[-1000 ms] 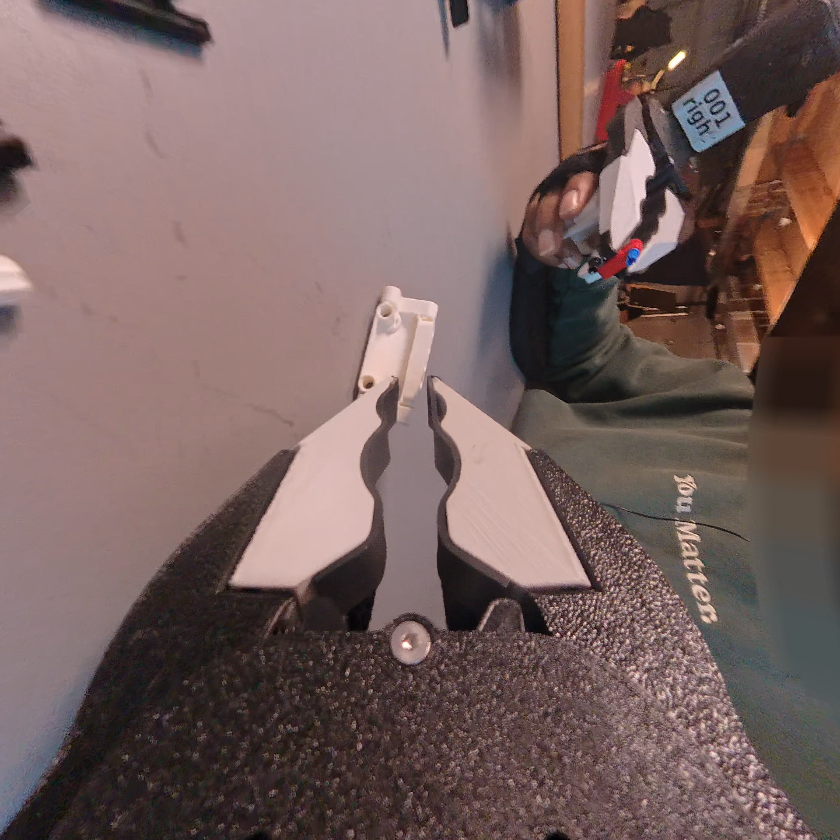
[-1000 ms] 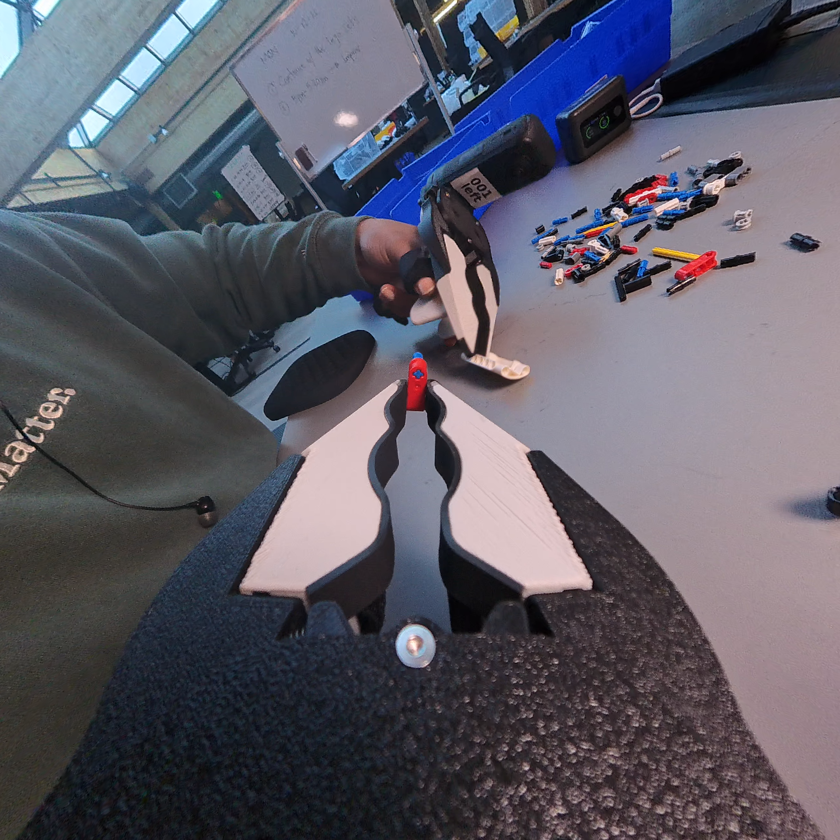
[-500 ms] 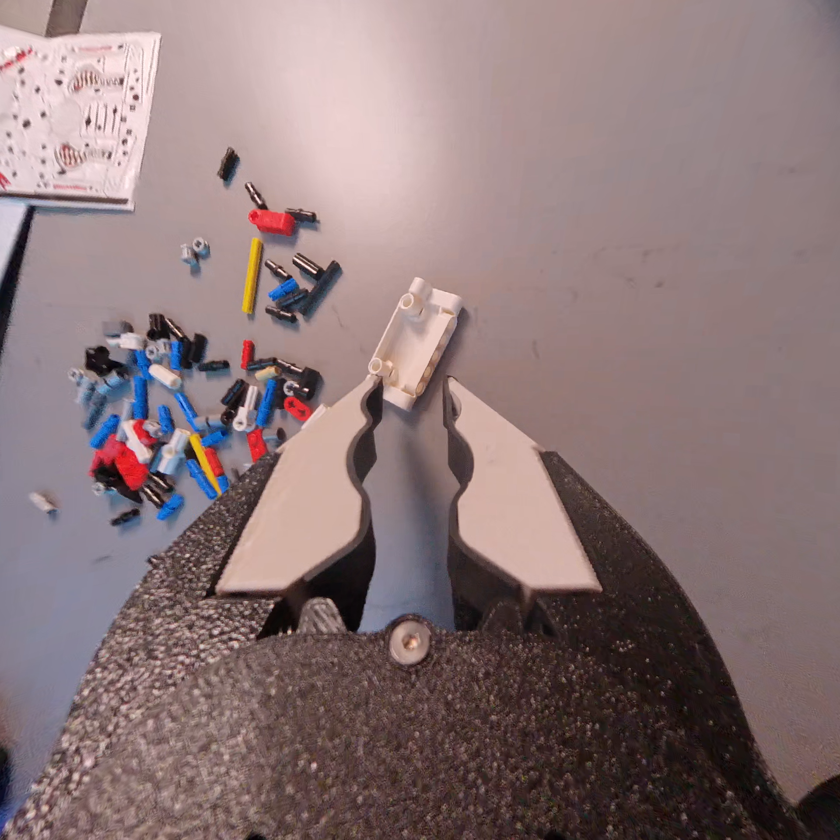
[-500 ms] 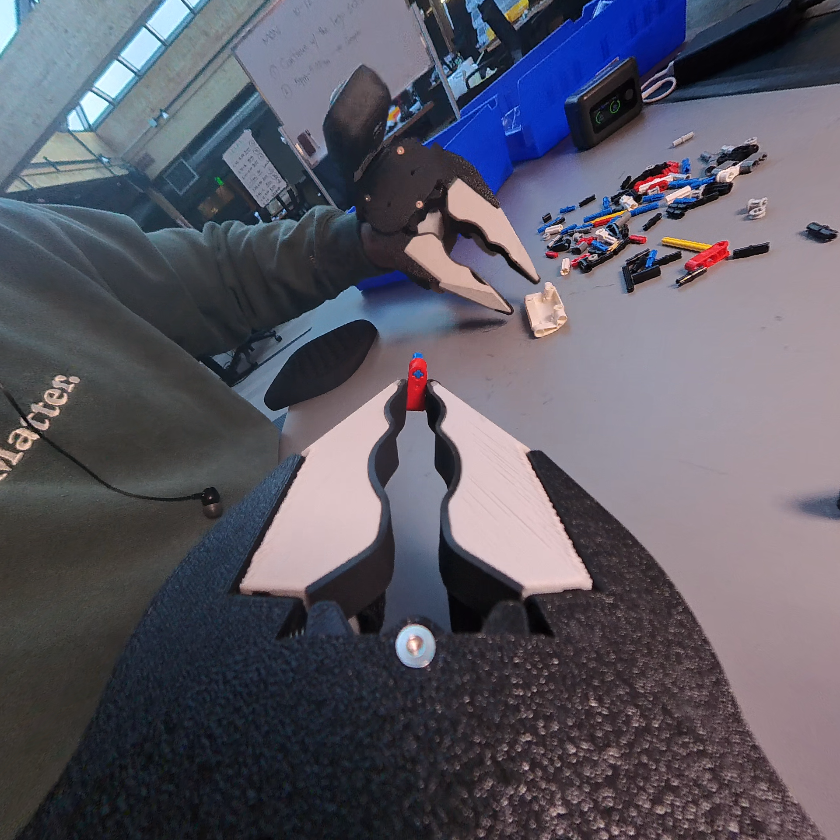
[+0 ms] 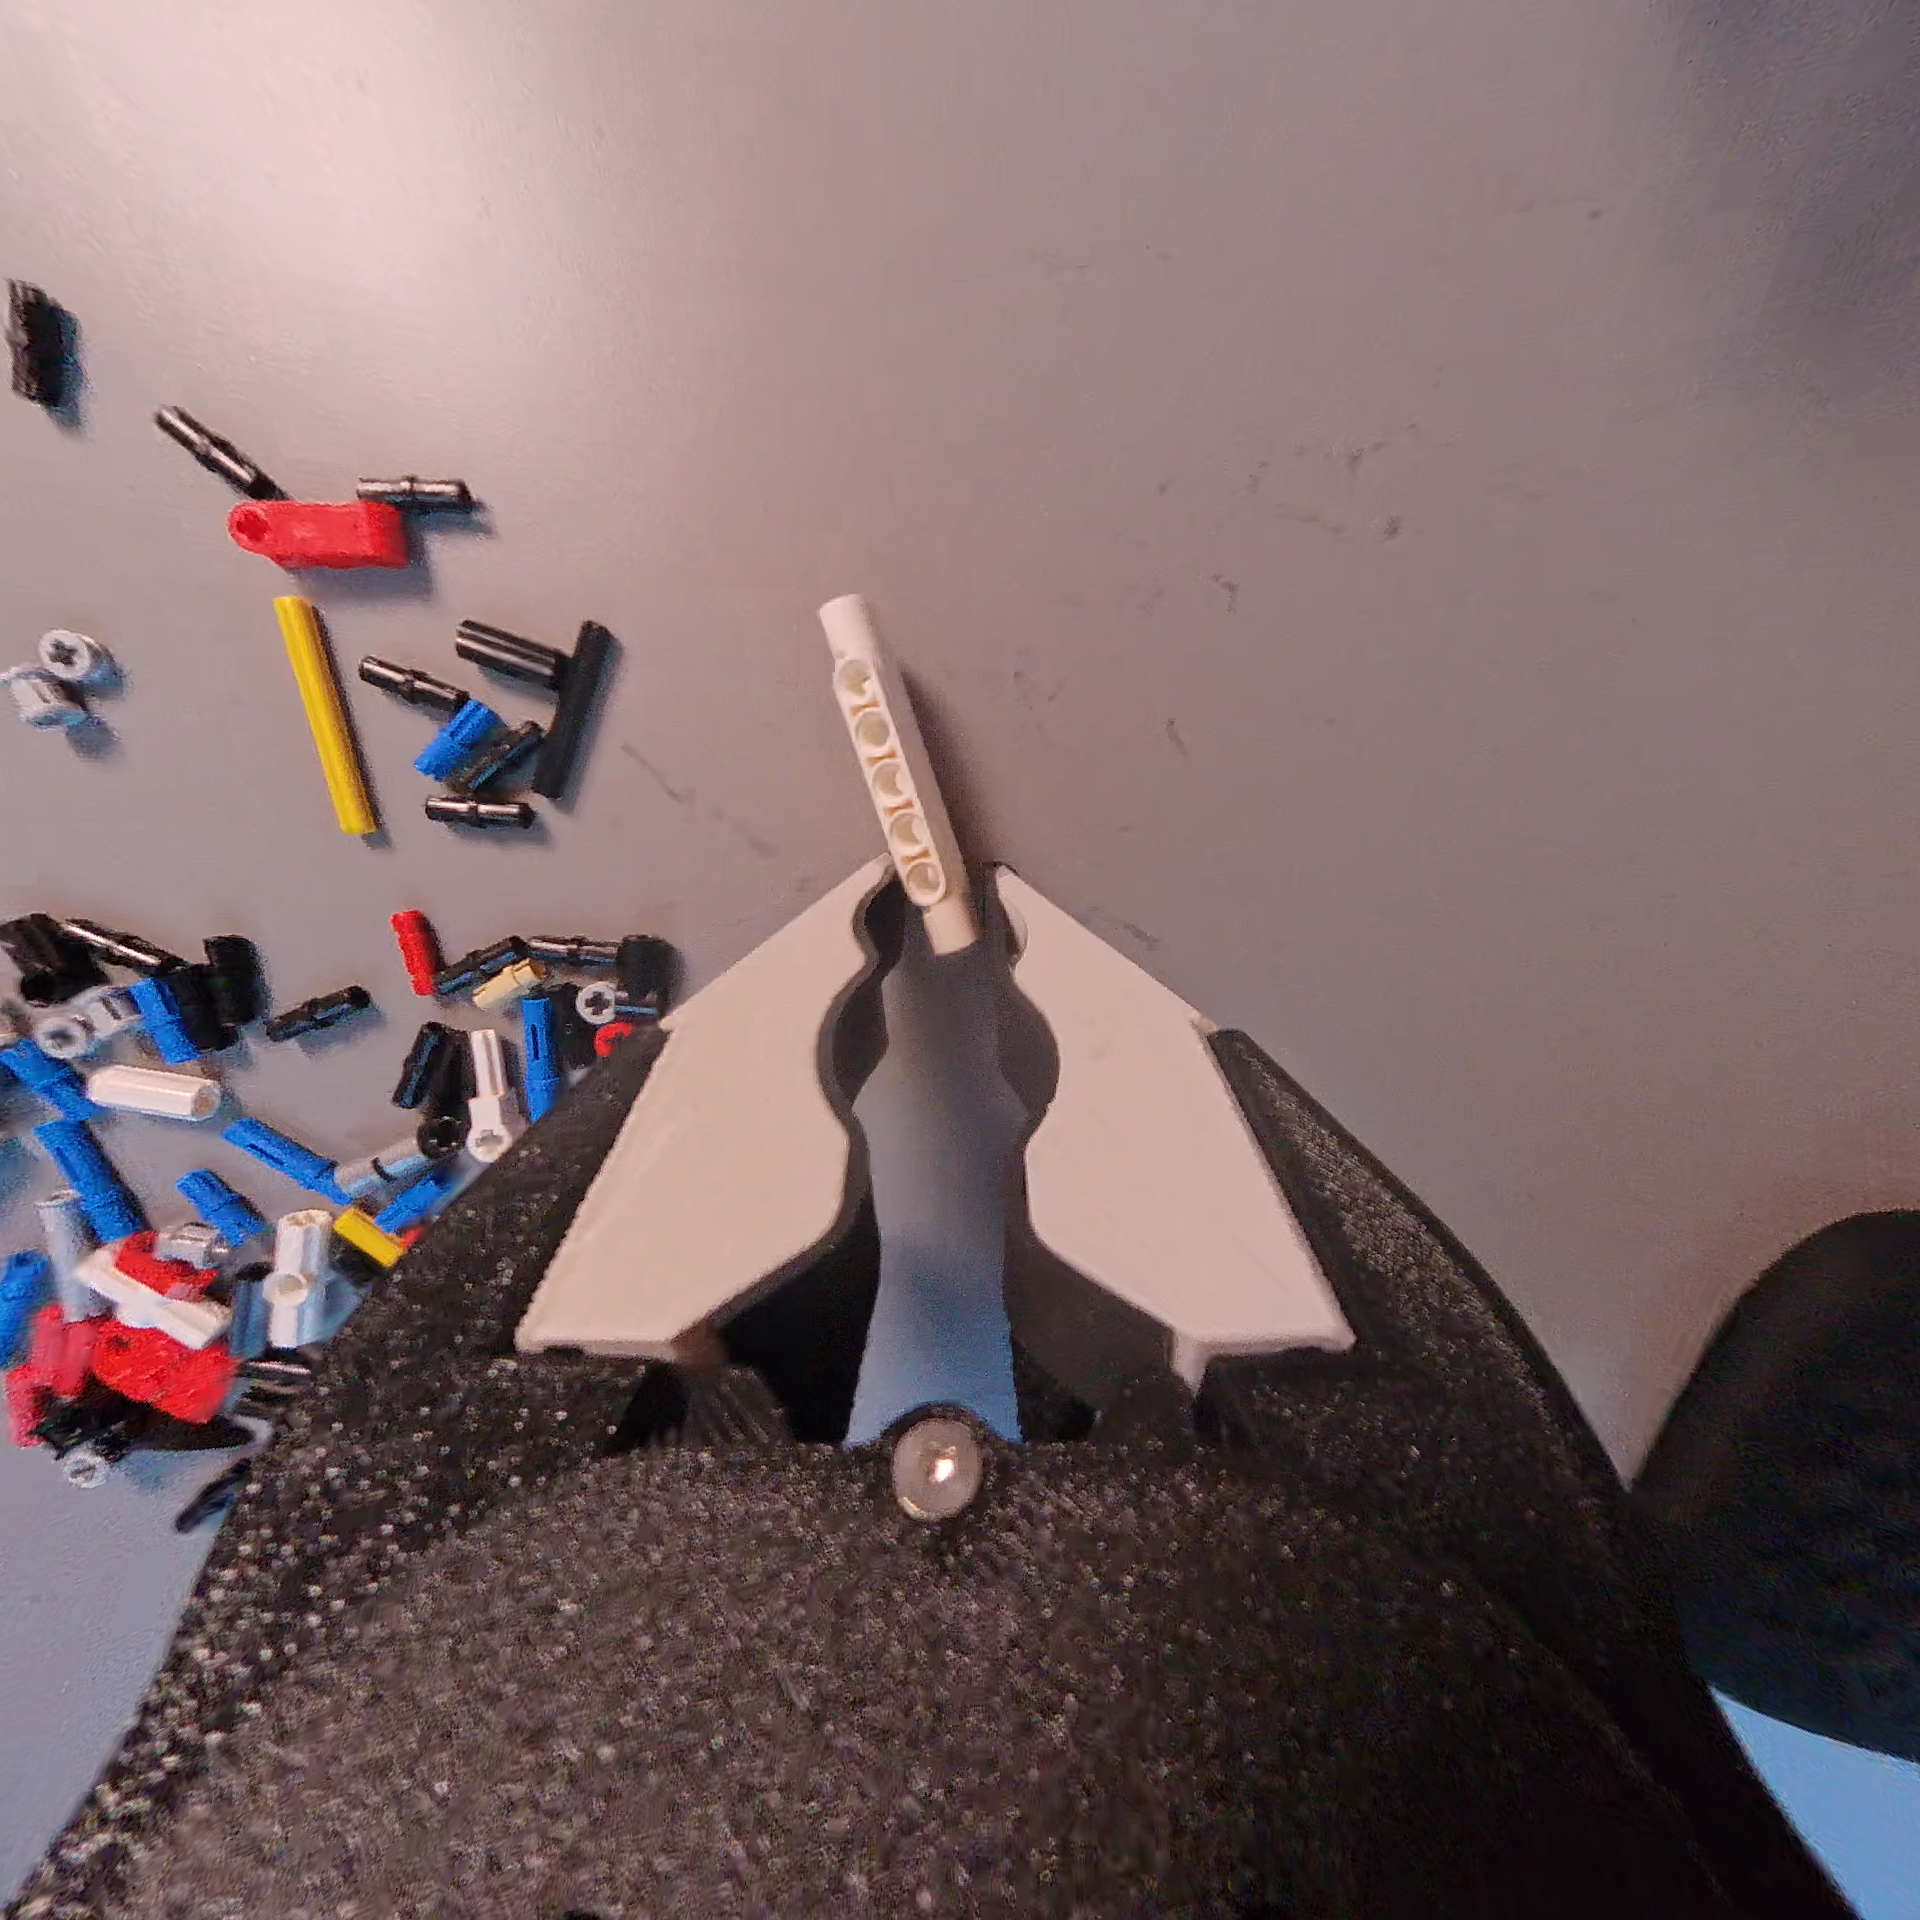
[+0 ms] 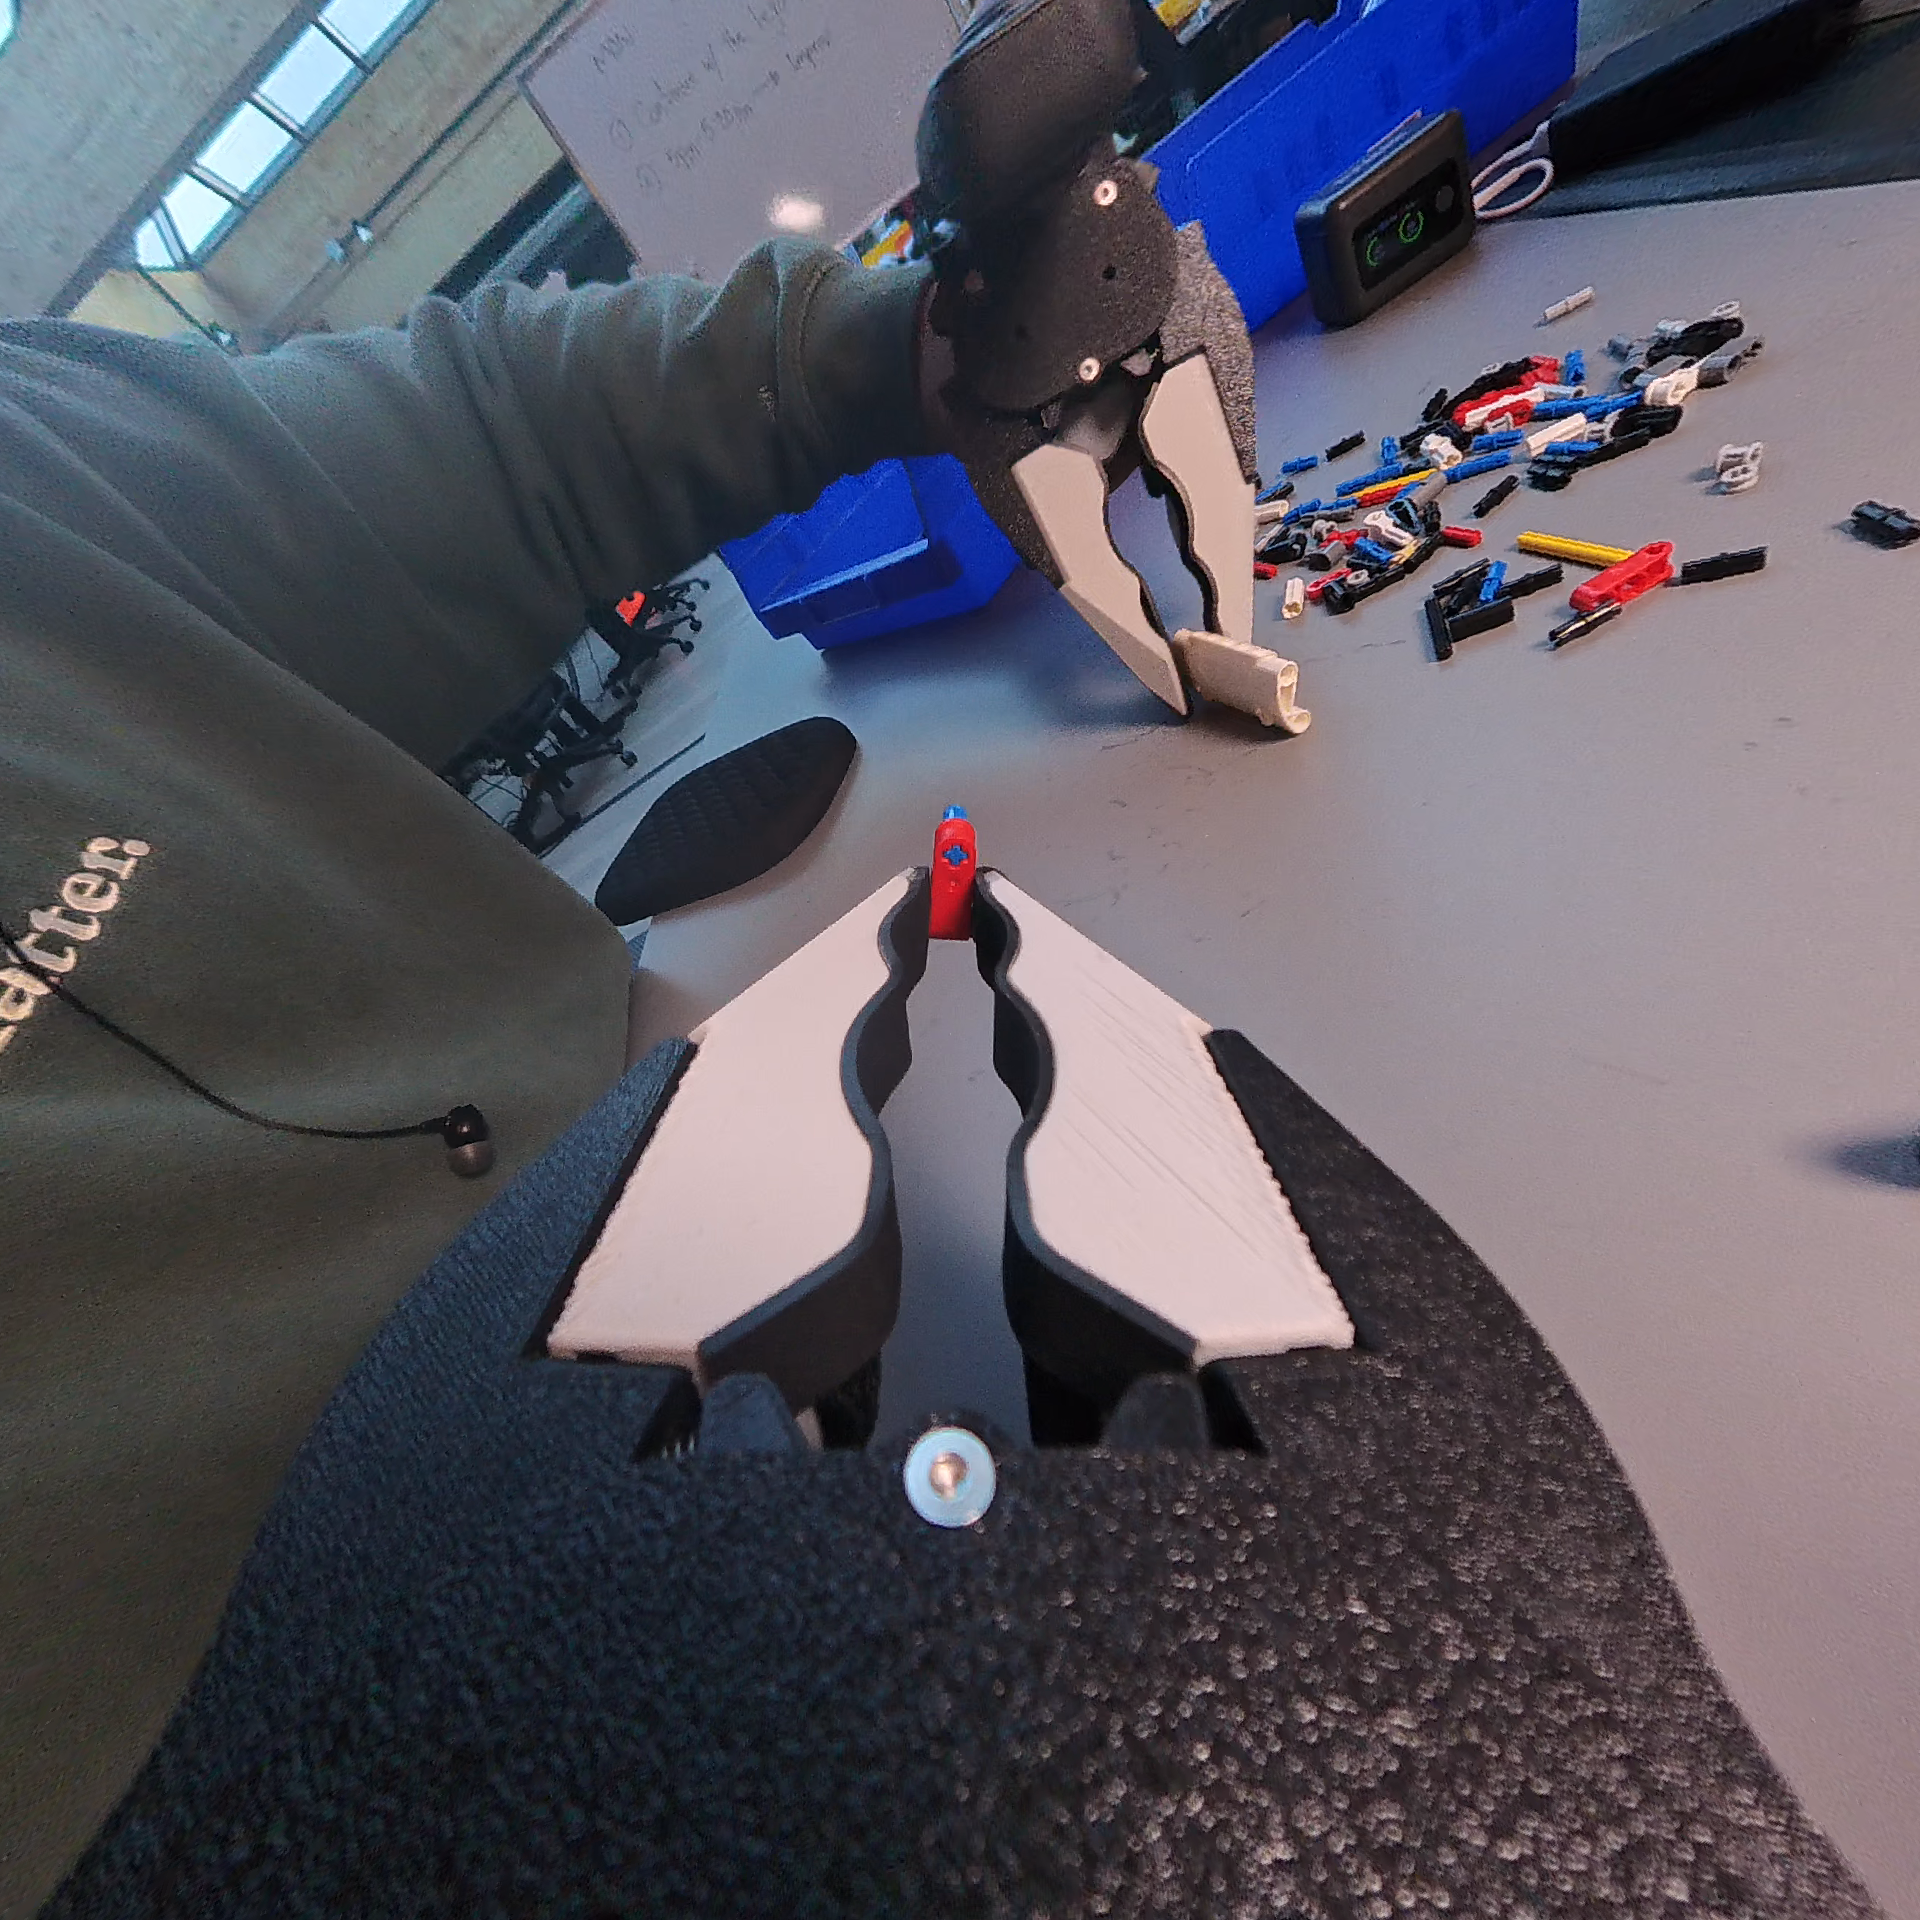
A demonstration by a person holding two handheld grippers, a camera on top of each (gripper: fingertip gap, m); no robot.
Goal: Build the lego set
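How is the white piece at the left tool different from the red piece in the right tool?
The white piece is long, with a row of holes; the red piece is short, with a blue pin in it. The white piece rests on the grey table between the left tool's parted tips; the red piece is pinched in the right tool, off the table. Both are lego parts.

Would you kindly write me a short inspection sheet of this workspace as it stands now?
Surface: grey table, scuffed, mostly bare on the near side.
Job's things: white panel piece standing on edge on the table; red piece with a blue pin.
Clutter: loose pile of small parts; yellow axle; red beam.
Grippers: left gripper straddles the white panel piece, whether clamped unclear; right gripper shut on the red piece.
Cables: thin earphone cord over the green sweatshirt.
Surroundings: blue bins, whiteboard, black device.
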